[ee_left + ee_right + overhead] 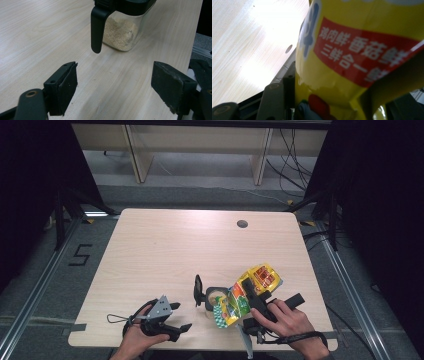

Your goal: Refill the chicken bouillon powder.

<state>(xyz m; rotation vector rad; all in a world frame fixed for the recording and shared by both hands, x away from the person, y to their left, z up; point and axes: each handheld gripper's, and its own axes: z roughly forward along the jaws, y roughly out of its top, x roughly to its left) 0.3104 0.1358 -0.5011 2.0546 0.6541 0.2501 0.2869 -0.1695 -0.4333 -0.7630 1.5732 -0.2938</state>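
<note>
Yellow pouch point(250, 292), lower right of frame, tilted over open jar point(216, 298) on desk point(165, 250). Clamped in right hand-held gripper point(256, 301). Soft, glossy, slippery; best gripped mid-body. Left hand-held gripper point(181, 316) gaping, empty.

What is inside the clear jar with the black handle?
The jar holds a pale beige, grainy powder, filling its lower part. Its black top hides the upper inside, and from above the yellow bag covers part of its opening.
</note>
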